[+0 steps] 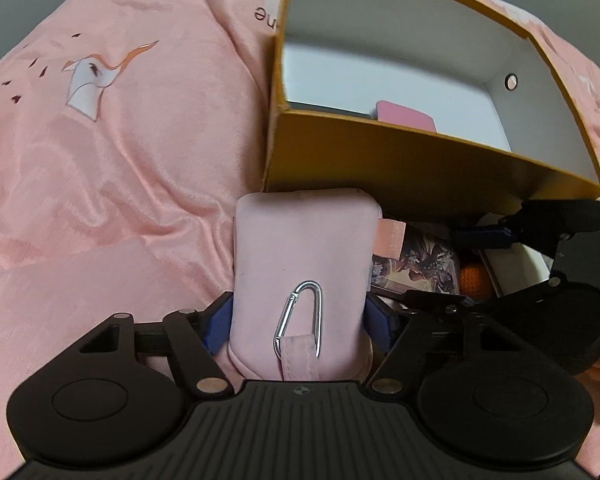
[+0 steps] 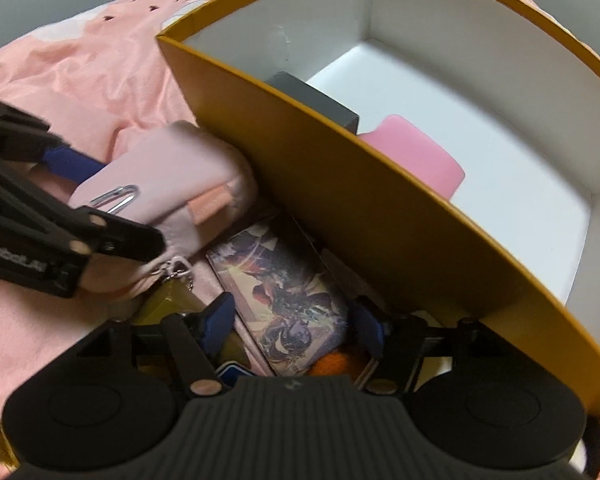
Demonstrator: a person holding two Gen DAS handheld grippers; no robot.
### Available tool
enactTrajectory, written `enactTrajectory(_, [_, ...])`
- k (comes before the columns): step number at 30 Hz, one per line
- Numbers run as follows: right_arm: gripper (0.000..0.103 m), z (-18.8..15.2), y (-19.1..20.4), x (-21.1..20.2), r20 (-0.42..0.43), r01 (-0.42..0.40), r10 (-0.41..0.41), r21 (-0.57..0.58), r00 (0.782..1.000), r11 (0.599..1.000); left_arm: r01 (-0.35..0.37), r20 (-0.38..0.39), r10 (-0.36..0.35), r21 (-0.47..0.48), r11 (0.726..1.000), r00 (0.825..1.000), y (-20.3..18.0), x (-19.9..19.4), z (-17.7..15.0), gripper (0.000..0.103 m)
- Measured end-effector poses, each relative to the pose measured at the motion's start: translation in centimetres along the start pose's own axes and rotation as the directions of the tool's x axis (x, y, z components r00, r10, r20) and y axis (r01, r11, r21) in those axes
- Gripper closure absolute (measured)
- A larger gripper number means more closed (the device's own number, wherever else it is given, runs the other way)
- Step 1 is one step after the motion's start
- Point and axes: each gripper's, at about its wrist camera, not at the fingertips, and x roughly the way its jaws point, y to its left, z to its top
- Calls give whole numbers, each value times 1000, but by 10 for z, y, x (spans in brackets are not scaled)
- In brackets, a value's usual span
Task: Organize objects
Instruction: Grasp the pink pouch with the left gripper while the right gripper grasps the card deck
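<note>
Jaws of the left gripper [image 1: 298, 322] pinch a pink pouch [image 1: 300, 264]; only the right view shows the right gripper [image 2: 292, 320] spread around a printed card box [image 2: 284, 284]

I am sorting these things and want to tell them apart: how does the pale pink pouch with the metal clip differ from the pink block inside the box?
The pale pink pouch lies outside the yellow box, on the bedding, between the left gripper's fingers; the pink block rests inside the box, untouched. The pouch is soft fabric with a carabiner; the block looks smooth and plain. The block's pink is deeper. Both have rounded corners.
</note>
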Motion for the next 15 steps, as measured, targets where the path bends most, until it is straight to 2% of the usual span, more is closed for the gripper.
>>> enactTrajectory(6, [19, 7, -2, 12, -10, -16, 17, 50, 1000, 999, 35, -4, -35, -39, 999, 999, 15, -7, 2, 26])
enactTrajectory(10, [18, 11, -3, 22, -25, -31, 33, 88, 999, 996, 40, 0, -40, -28, 999, 999, 15, -5, 2, 24])
enactTrajectory(15, [25, 11, 3, 23, -19, -32, 33, 55, 999, 998, 39, 0, -39, -33, 999, 999, 12, 1, 0, 23])
